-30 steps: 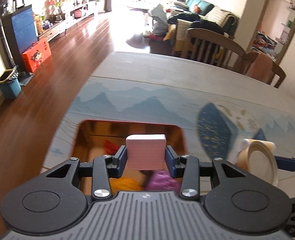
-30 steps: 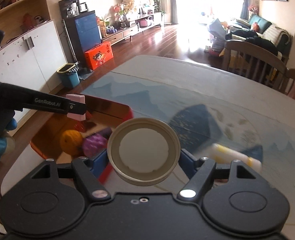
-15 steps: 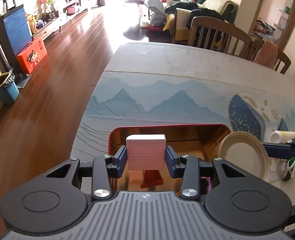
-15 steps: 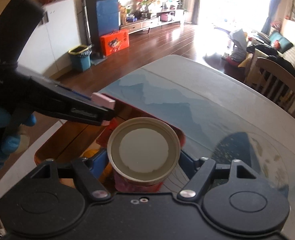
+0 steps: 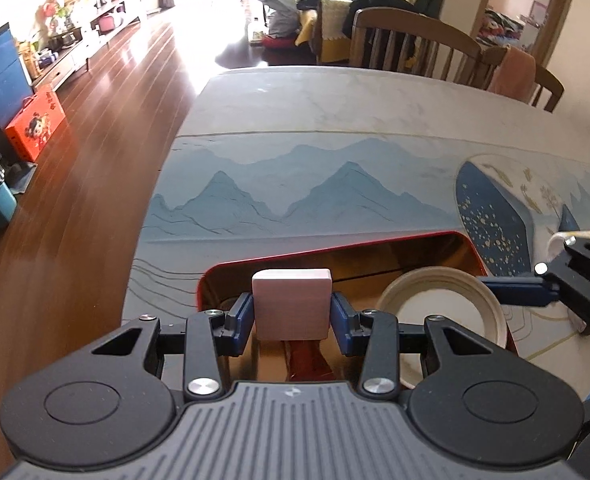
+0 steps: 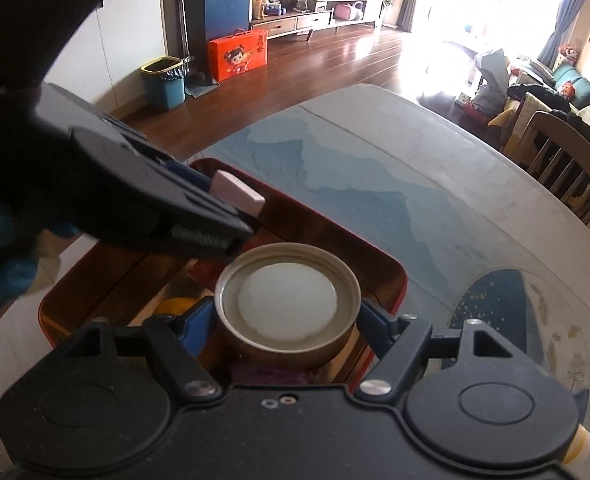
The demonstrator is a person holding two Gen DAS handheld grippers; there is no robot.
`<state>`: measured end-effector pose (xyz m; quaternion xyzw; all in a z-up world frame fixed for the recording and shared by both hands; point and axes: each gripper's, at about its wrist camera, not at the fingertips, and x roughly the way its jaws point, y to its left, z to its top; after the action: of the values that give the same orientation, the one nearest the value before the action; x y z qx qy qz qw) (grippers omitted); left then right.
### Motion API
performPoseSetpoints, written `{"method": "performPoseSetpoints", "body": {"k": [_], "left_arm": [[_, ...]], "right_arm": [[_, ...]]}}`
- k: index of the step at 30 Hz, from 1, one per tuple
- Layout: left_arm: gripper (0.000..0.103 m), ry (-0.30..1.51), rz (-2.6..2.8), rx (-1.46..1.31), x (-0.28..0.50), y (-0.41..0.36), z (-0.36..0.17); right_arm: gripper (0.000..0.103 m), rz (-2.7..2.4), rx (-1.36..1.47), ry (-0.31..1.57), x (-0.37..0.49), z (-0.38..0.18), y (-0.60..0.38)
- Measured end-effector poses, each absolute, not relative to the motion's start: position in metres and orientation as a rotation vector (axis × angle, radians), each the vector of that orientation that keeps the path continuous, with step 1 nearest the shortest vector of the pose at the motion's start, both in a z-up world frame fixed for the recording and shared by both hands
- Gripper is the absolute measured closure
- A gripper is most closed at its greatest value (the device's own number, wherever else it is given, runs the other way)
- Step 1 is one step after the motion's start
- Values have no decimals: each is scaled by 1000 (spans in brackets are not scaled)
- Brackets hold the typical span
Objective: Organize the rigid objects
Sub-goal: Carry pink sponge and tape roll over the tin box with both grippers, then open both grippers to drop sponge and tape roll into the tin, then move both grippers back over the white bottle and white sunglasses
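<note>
My left gripper (image 5: 291,316) is shut on a pink block (image 5: 292,304) and hangs over the near left part of a red box (image 5: 335,248) with a shiny gold inside. The right wrist view shows that same block (image 6: 239,191) poking out of the left gripper's black fingers above the box's far rim (image 6: 295,204). My right gripper (image 6: 287,312) is shut on a round tin (image 6: 287,300) with a pale lid, held over the box's right half. From the left wrist view the tin (image 5: 443,316) shows to the right of the block.
The box sits near the corner of a table with a blue mountain mat (image 5: 295,196). Several small things, one orange (image 6: 175,306) and one purple (image 6: 271,374), lie in the box. A cream tube (image 5: 575,236) lies to the right. Wooden chairs (image 5: 415,48) stand at the far edge.
Both grippers have moved in over the red box and sunk lower, each keeping its hold. The tin now hangs inside the box's outline beside the pink block.
</note>
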<state>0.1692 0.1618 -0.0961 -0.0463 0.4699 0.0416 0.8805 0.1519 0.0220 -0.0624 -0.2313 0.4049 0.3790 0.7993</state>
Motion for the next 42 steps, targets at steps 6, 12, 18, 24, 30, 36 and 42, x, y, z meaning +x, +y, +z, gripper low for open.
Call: {"method": "performPoseSetpoints", "body": {"k": [6, 12, 18, 24, 30, 36, 42], "left_arm": [[63, 1014, 75, -101, 178, 161, -105], [63, 1049, 82, -119, 183, 166, -112], [63, 1068, 89, -102, 185, 164, -115], [63, 1067, 103, -101, 181, 163, -114], [63, 1049, 124, -101, 172, 157, -107], [55, 1024, 143, -107, 161, 151, -97], [49, 996, 170, -87, 150, 139, -87]], "right_arm": [[28, 809, -483, 896, 160, -63, 28], [28, 787, -462, 918, 163, -64, 27], [28, 785, -450, 912, 164, -62, 25], [25, 787, -423, 897, 160, -51, 14], [23, 770, -346, 884, 154, -38, -7], [20, 758, -291, 868, 149, -28, -28], [17, 742, -252, 858, 144, -23, -52]]}}
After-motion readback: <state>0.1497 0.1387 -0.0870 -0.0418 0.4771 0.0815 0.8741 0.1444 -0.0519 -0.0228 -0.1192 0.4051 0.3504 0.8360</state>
